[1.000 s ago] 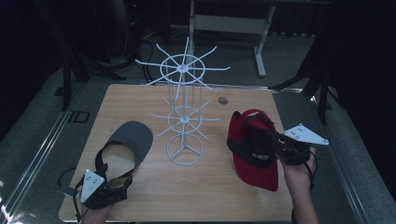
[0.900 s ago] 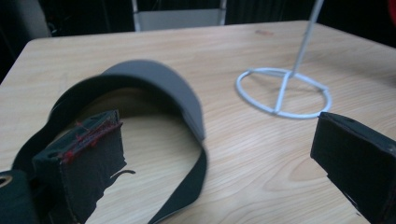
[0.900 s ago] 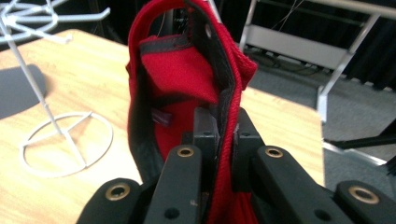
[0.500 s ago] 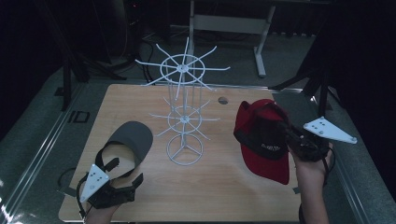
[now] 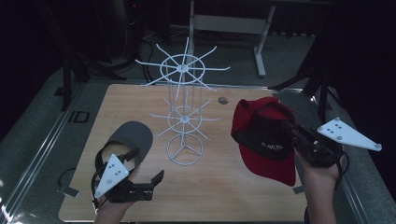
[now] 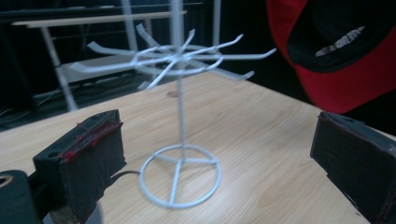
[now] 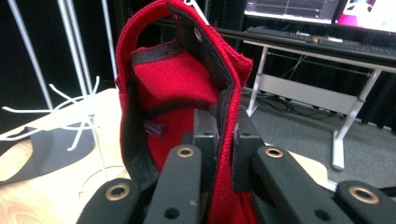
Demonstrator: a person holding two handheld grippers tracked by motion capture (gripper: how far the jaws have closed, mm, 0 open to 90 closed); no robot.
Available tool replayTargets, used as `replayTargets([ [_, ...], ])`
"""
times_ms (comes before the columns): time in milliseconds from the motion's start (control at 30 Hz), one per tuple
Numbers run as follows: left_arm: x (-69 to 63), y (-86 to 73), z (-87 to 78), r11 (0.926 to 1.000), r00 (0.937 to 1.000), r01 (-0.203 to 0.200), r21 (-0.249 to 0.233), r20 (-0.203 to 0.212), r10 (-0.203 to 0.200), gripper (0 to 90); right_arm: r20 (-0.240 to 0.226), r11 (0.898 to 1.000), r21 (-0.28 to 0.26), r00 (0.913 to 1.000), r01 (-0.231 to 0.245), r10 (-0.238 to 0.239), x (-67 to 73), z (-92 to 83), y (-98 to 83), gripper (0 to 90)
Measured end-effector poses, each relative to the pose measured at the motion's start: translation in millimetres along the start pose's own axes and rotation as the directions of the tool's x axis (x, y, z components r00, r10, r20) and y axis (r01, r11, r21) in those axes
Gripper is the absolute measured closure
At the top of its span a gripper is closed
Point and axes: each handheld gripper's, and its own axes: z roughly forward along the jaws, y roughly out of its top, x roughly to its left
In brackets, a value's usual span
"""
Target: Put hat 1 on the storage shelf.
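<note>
Right gripper point(image 5: 292, 130) holds a red cap point(image 5: 261, 137) above the table; left gripper point(image 5: 147, 179) is open and empty.

At the right of the high view, the right gripper's jaws are closed on the cap's fabric; its own view shows the red cloth pinched between the two black pads, the cap rising up the middle of the frame. The cap hangs clear of the wooden table point(image 5: 219, 200), right of the white wire rack point(image 5: 184, 121) standing at centre. At lower left, the left gripper's jaws stand wide apart with nothing between them; just above it lies a grey cap point(image 5: 133, 135) flat on the table.
</note>
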Motion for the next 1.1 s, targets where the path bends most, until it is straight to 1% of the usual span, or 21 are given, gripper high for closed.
replayTargets([
  [33,-2.2,3.4,2.6,1.0000,0.9999,-0.003,-0.006,0.012,0.003,2.8,-0.008,1.000,-0.006,1.0000,0.003,-0.003,0.6,-2.5,1.3,84.3],
  [100,-6.1,10.1,7.3,0.9999,0.9996,-0.010,-0.010,0.026,0.010,2.8,-0.027,1.000,-0.018,0.9996,-0.009,0.009,0.8,-7.5,2.8,84.3],
  [167,-9.5,16.0,12.9,0.9996,0.9992,-0.022,-0.015,0.034,0.023,2.8,-0.028,1.000,-0.022,0.9996,-0.005,0.004,1.7,-11.5,3.7,84.2],
  [200,-11.1,18.6,15.9,0.9995,0.9990,-0.024,-0.019,0.037,0.025,2.9,-0.032,1.000,-0.027,0.9995,-0.005,0.004,2.3,-13.3,3.7,84.3],
  [233,-12.6,21.1,19.5,0.9995,0.9984,-0.024,-0.022,0.050,0.025,2.9,-0.038,1.000,-0.029,0.9993,-0.008,0.007,3.2,-14.8,3.7,84.2],
  [267,-14.4,23.6,23.3,0.9994,0.9983,-0.029,-0.020,0.051,0.030,2.8,-0.042,1.000,-0.027,0.9991,-0.005,0.004,4.0,-16.2,3.6,84.3],
  [300,-16.1,26.0,26.8,0.9992,0.9979,-0.034,-0.020,0.055,0.035,2.8,-0.047,1.000,-0.029,0.9989,-0.003,0.001,4.8,-17.2,3.2,84.3],
  [333,-17.8,28.4,30.8,0.9991,0.9968,-0.037,-0.021,0.070,0.038,2.9,-0.056,1.000,-0.029,0.9984,-0.008,0.006,5.7,-18.0,2.7,84.2],
  [400,-22.4,32.8,38.4,0.9988,0.9961,-0.044,-0.022,0.075,0.045,2.8,-0.072,1.000,-0.025,0.9974,-0.005,0.003,8.2,-18.5,1.2,84.3],
  [433,-24.0,35.2,41.8,0.9989,0.9946,-0.042,-0.020,0.094,0.044,2.9,-0.077,1.000,-0.023,0.9970,-0.001,0.000,9.9,-18.4,0.2,84.2],
  [467,-26.4,37.5,45.0,0.9987,0.9940,-0.046,-0.020,0.098,0.048,2.9,-0.084,1.000,-0.022,0.9964,-0.001,-0.001,11.5,-18.1,-0.6,84.2],
  [533,-29.3,39.8,47.9,0.9983,0.9927,-0.053,-0.023,0.107,0.055,2.9,-0.092,1.000,-0.019,0.9958,0.002,-0.004,13.0,-17.9,-1.2,84.3],
  [567,-35.1,44.4,53.1,0.9976,0.9903,-0.065,-0.023,0.122,0.067,2.9,-0.100,1.000,-0.020,0.9949,0.005,-0.007,16.3,-17.6,-2.2,84.2],
  [633,-39.4,48.9,57.4,0.9971,0.9870,-0.073,-0.024,0.142,0.075,2.9,-0.115,1.000,-0.023,0.9933,0.001,-0.003,17.8,-17.9,-2.3,84.3],
  [700,-43.6,53.6,61.4,0.9960,0.9838,-0.085,-0.026,0.156,0.088,2.9,-0.121,1.000,-0.025,0.9926,0.006,-0.009,20.5,-18.2,-2.0,84.2],
  [733,-43.6,53.6,61.4,0.9960,0.9838,-0.085,-0.026,0.156,0.088,3.0,-0.121,1.000,-0.025,0.9926,0.006,-0.009,20.5,-18.2,-2.0,84.2],
  [767,-47.5,58.6,64.6,0.9944,0.9818,-0.101,-0.031,0.158,0.105,3.0,-0.130,1.000,-0.027,0.9915,0.004,-0.007,21.7,-18.3,-1.5,84.2],
  [800,-49.0,61.4,66.4,0.9941,0.9801,-0.104,-0.031,0.167,0.108,3.6,-0.136,1.000,-0.029,0.9906,0.011,-0.015,24.7,-18.4,-0.5,84.2],
  [933,-51.5,73.0,73.4,0.9920,0.9758,-0.120,-0.040,0.179,0.125,3.7,-0.161,0.999,-0.039,0.9869,0.011,-0.017,30.0,-19.6,1.6,84.2],
  [1000,-51.7,78.9,76.4,0.9926,0.9744,-0.111,-0.050,0.191,0.118,4.0,-0.173,0.999,-0.037,0.9847,0.017,-0.023,32.7,-20.2,2.3,84.2],
  [1100,-56.4,85.4,84.4,0.9900,0.9684,-0.134,-0.045,0.206,0.140,4.1,-0.184,0.999,-0.042,0.9824,0.023,-0.031,37.0,-22.1,3.3,84.2],
])
